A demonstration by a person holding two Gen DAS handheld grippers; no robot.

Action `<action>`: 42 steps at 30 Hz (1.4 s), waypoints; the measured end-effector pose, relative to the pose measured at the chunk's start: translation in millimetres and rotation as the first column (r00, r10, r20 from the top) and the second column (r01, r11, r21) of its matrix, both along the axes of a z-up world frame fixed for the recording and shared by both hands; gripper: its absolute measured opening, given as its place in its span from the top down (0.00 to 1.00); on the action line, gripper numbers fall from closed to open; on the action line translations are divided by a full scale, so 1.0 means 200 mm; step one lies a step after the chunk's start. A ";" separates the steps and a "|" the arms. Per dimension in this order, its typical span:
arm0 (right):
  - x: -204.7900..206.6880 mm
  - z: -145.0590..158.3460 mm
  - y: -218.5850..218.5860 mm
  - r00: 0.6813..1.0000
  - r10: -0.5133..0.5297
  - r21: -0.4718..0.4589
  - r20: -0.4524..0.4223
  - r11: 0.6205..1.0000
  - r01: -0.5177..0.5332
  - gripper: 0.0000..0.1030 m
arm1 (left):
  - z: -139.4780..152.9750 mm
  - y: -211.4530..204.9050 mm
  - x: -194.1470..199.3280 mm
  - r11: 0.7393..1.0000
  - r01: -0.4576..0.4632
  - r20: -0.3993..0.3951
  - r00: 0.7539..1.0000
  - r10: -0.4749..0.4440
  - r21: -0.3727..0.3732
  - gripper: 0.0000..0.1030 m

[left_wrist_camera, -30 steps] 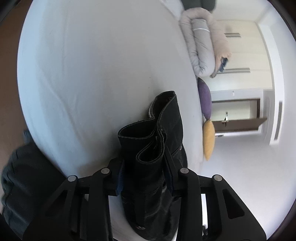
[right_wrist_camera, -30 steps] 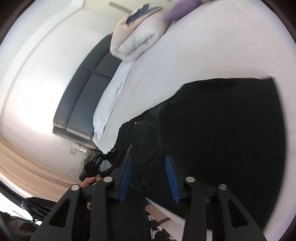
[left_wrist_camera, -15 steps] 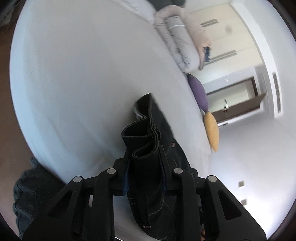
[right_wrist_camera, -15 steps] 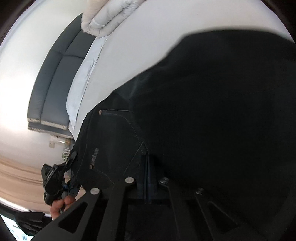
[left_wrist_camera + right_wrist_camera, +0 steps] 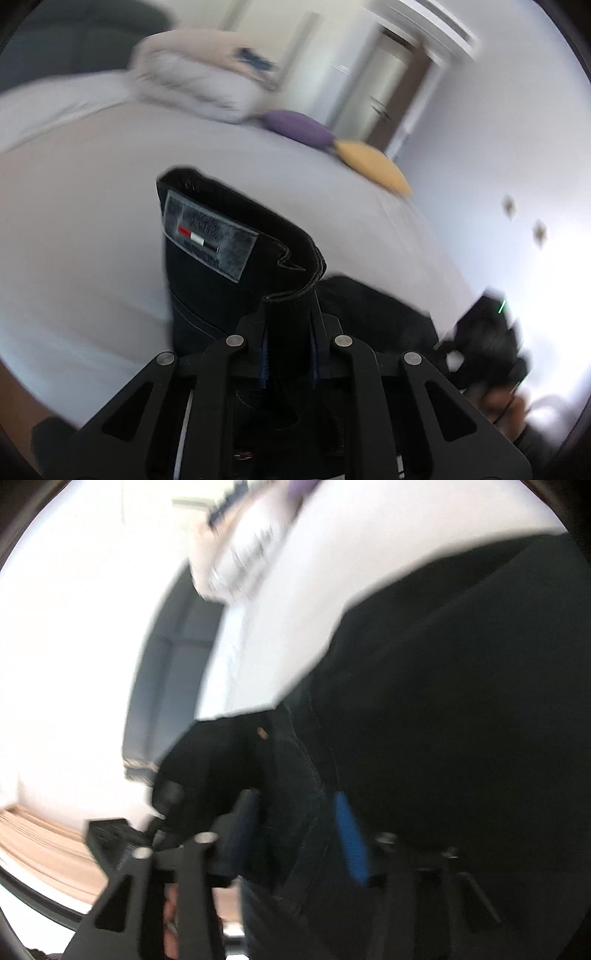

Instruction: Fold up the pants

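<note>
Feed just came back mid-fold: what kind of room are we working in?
Most likely a bedroom. The dark pants lie on a wide white bed, with a rolled duvet and purple and yellow cushions at its far end.

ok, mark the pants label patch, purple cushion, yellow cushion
label patch (image 5: pixel 210 236), left wrist view, on its striped flag mark
purple cushion (image 5: pixel 295 127), left wrist view, on its top face
yellow cushion (image 5: pixel 373 166), left wrist view, on its middle

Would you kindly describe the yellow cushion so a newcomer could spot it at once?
Start at the white bed and follow it to its far edge by the wall. Two small cushions lie there side by side; the yellow cushion is the outer one, beside the purple cushion.
</note>
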State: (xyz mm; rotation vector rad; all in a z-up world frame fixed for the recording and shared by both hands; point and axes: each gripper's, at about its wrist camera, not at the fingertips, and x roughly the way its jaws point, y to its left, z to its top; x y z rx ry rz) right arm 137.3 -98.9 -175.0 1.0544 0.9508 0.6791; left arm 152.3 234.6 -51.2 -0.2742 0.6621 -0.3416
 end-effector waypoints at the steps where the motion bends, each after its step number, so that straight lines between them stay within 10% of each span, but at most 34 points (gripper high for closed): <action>1: -0.03 0.00 -0.08 1.000 -0.021 0.020 0.002 1.000 0.021 0.41 | -0.01 -0.10 -0.01 0.998 0.041 0.006 0.999 -0.041 0.038 0.87; 6: -0.11 0.02 -0.37 0.994 -0.106 0.051 0.018 0.993 0.105 0.14 | -0.16 -0.67 -0.16 0.919 0.241 0.024 0.965 -0.262 0.312 0.87; 15: 0.03 -0.04 -0.24 0.999 -0.001 -0.075 -0.033 0.997 -0.002 0.13 | -0.42 -1.20 -0.58 0.658 0.348 0.053 0.859 -0.509 0.668 0.87; 17: 0.07 -0.03 -0.26 1.000 0.014 -0.105 -0.028 0.994 -0.017 0.16 | -0.43 -1.25 -0.59 0.654 0.351 0.045 0.860 -0.508 0.671 0.87; 21: 0.09 -0.05 -0.17 0.998 0.040 -0.221 -0.054 0.974 -0.051 0.67 | -0.42 -1.29 -0.61 0.667 0.362 0.033 0.865 -0.501 0.652 0.87; 24: 0.06 -0.06 -0.17 0.998 0.029 -0.257 -0.051 0.966 -0.041 0.76 | -0.42 -1.36 -0.64 0.667 0.378 0.026 0.859 -0.511 0.642 0.87; 42: -0.01 -0.01 -0.51 0.999 -0.036 -0.345 -0.010 0.938 0.030 0.88 | -0.35 -1.85 -0.76 0.610 0.486 0.049 0.756 -0.653 0.626 0.87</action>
